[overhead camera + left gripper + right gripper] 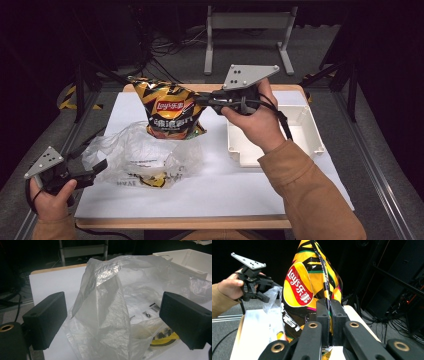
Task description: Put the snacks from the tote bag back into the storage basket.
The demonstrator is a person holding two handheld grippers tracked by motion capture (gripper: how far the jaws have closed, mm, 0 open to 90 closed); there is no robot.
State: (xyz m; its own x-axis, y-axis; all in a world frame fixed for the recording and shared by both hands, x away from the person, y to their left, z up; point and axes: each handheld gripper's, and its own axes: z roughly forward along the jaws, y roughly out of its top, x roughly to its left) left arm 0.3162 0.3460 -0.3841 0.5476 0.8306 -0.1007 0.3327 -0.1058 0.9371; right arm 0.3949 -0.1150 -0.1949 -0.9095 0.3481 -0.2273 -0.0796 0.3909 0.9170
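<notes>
Chip bag [172, 107]: yellow-black, upright, clamped in right gripper [207, 101] jaws | left gripper [102, 165] jaws apart

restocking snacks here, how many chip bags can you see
1 for certain: a yellow and black chip bag held above the table in the jaws of the right gripper. Something yellow lies inside the clear plastic bag; it may be another.

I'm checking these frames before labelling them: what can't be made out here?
- Plastic bag contents: the crinkled film blurs the yellow item and small print, in the high and left gripper views.
- Chip bag bottom edge: hidden behind the right gripper in its own view.
- White bin interior: partly covered by the person's forearm, high view.
</notes>
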